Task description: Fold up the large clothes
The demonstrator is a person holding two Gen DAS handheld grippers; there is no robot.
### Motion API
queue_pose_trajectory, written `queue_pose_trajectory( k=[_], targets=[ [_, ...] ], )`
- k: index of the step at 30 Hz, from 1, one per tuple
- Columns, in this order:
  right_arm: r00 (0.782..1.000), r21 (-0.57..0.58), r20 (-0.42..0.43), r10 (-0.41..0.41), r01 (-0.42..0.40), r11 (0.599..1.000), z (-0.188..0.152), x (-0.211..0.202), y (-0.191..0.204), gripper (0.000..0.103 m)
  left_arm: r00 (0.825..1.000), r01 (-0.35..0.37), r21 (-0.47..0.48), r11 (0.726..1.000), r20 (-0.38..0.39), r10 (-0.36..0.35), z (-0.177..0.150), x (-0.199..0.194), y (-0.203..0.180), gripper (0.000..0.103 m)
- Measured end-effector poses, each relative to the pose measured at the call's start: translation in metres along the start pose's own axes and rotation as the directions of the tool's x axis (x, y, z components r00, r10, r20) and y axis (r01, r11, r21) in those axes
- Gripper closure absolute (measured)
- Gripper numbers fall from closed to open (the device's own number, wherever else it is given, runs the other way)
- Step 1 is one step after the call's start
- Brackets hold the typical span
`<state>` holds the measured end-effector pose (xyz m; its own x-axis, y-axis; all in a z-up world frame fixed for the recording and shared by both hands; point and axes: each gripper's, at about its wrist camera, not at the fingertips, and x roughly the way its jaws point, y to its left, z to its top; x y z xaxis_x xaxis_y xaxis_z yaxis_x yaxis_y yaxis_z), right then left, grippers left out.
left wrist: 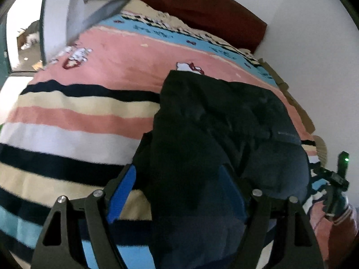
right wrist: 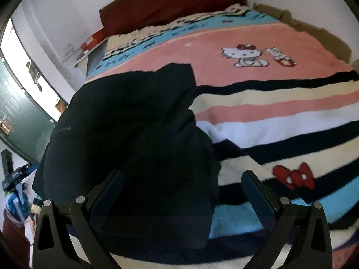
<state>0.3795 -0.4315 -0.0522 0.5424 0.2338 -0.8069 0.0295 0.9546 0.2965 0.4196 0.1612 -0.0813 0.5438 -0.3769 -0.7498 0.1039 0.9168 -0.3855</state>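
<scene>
One dark navy, crumpled large garment [left wrist: 219, 121] heaped near the bed's near edge, on a striped pink, cream, navy and blue fleece blanket [left wrist: 89, 112]; broad open blanket beyond, up to one dark red headboard [right wrist: 170, 2]. Two grippers, both angled downward: left gripper [left wrist: 179, 192] spread wide with dark cloth between its fingers, grip uncertain; right gripper [right wrist: 182, 192] likewise apart, cloth lying between, not pinched.
</scene>
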Motion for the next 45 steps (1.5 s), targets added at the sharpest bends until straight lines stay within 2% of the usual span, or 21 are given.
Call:
queue_pose_trajectory(
  k=[4,7,9,12,15,19,23,27,30,33,36,41,45],
  targets=[
    [0.998,-0.001,-0.051,0.025,-0.026,1.000,0.005,0.018,-0.001,0.000,0.994,0.086,-0.051,0.995,-0.068,-0.090,0.006,0.019,0.013,0.027],
    [0.994,-0.005,-0.099,0.043,-0.044,0.999,0.009,0.033,-0.003,0.000,0.988,0.103,-0.070,0.992,-0.108,-0.110,0.008,0.033,0.021,0.027],
    [0.990,-0.009,-0.130,0.059,-0.060,0.998,0.012,0.043,-0.004,0.001,0.980,0.139,-0.090,0.986,-0.130,-0.150,0.009,0.042,0.026,0.027],
    [0.981,0.007,-0.172,0.095,-0.095,0.995,0.015,0.059,-0.010,0.001,0.962,0.204,-0.114,0.972,-0.163,-0.221,0.013,0.053,0.031,0.027],
    [0.963,0.063,-0.207,0.173,-0.164,0.985,0.017,0.075,-0.020,0.001,0.934,0.271,-0.151,0.951,-0.198,-0.297,0.017,0.065,0.039,0.027],
    [0.917,0.128,-0.270,0.293,-0.268,0.955,0.015,0.099,-0.031,0.001,0.898,0.343,-0.190,0.920,-0.221,-0.380,0.013,0.076,0.049,0.025],
    [0.863,0.199,-0.296,0.410,-0.364,0.910,0.006,0.121,-0.040,0.001,0.852,0.424,-0.279,0.862,-0.199,-0.484,0.000,0.088,0.061,0.023],
    [0.826,0.198,-0.312,0.470,-0.427,0.882,0.006,0.129,-0.028,0.001,0.811,0.476,-0.324,0.818,-0.199,-0.551,-0.004,0.094,0.057,0.022],
    [0.809,0.187,-0.321,0.493,-0.456,0.870,0.007,0.128,-0.021,0.001,0.794,0.492,-0.330,0.806,-0.209,-0.570,-0.006,0.099,0.053,0.017],
    [0.814,0.176,-0.321,0.483,-0.450,0.876,0.004,0.132,-0.021,0.001,0.797,0.488,-0.311,0.816,-0.222,-0.561,-0.007,0.104,0.048,0.009],
    [0.825,0.182,-0.319,0.467,-0.431,0.884,0.003,0.140,-0.019,0.001,0.818,0.464,-0.282,0.840,-0.229,-0.528,-0.007,0.108,0.040,0.004],
    [0.841,0.196,-0.315,0.439,-0.395,0.898,0.004,0.145,-0.014,0.000,0.872,0.389,-0.244,0.888,-0.214,-0.440,-0.010,0.106,0.027,0.001],
    [0.848,0.238,-0.283,0.448,-0.391,0.889,0.000,0.149,-0.014,0.000,0.900,0.358,-0.214,0.909,-0.182,-0.397,-0.013,0.100,0.018,0.003]
  ],
)
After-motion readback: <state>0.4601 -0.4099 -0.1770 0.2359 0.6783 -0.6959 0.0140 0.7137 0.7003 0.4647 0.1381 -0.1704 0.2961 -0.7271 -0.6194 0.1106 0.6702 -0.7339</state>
